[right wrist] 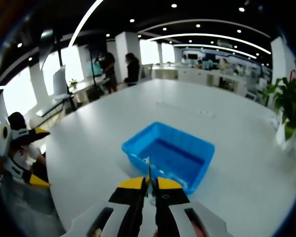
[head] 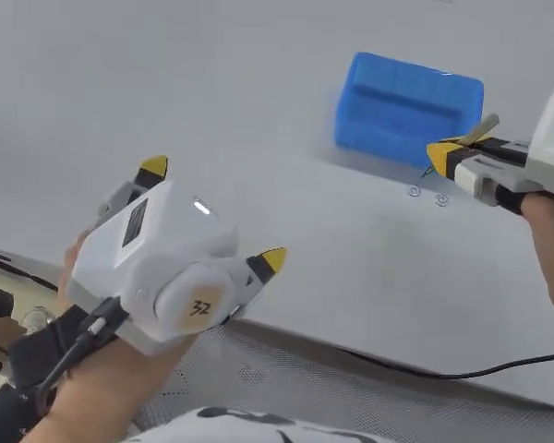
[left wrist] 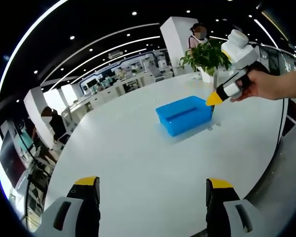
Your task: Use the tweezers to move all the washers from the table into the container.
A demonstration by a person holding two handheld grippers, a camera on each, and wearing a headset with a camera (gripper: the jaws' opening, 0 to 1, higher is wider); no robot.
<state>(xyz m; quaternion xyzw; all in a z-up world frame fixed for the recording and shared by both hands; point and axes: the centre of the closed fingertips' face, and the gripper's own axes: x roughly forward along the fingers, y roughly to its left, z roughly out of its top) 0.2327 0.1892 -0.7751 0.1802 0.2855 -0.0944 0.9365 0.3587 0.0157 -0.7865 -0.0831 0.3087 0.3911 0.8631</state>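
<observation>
A blue container stands at the far right of the white table. Two small washers lie on the table just in front of it. My right gripper hovers over the container's near edge, above the washers, shut on thin tweezers whose tips point down at the container's near wall. My left gripper stands open and holds nothing, low at the near left, far from the container. From the left gripper view the right gripper hangs at the container's right corner.
A black cable runs along the table's near edge, over a grey mesh surface. A potted plant stands at the table's far end behind the container. People stand at desks in the background.
</observation>
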